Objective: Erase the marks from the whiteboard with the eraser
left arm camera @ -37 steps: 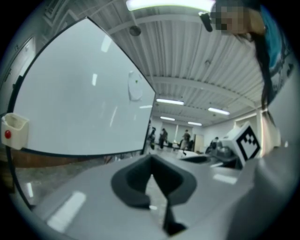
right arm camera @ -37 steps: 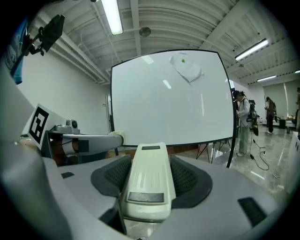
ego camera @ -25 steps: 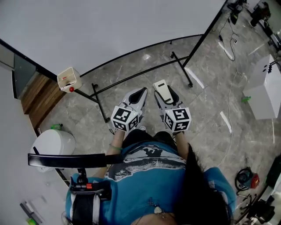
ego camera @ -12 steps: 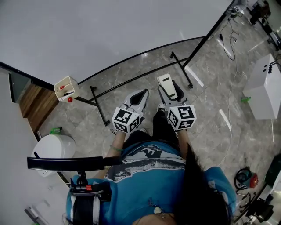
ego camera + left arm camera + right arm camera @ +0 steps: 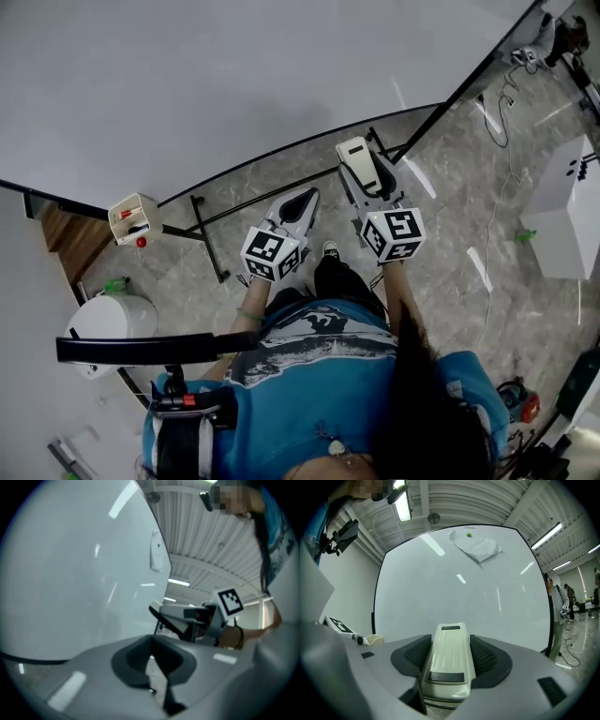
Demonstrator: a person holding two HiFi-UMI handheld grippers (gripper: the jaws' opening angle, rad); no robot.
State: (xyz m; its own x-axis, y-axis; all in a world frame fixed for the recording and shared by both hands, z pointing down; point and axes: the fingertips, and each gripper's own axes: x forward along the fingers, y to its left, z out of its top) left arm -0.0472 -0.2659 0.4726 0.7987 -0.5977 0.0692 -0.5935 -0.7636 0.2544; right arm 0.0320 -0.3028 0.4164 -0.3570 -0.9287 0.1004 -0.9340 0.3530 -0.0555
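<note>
Plainly, the right gripper (image 5: 370,183) has its jaws clamped on the rear of the eraser (image 5: 449,660), whose cream body sticks out ahead toward the whiteboard (image 5: 464,597) and is not touching it. The left gripper (image 5: 298,204) hangs beside it with jaws drawn together on nothing. I see no clear marks on the board from any view, only pale streaks that may be reflections.

To do the reach well, I judge the wiping face should meet the board flat, not on an edge. The plastic back shows toward the right gripper's camera, so the wrist probably needs to turn before contact. Because the grip sits far back, hard pressure at the front could lever the eraser loose. Light, even strokes seem safer.

Keep clear of the sheet (image 5: 478,548) pinned near the board's top and the tray (image 5: 131,218) at its lower left corner. The left gripper is best held away.
</note>
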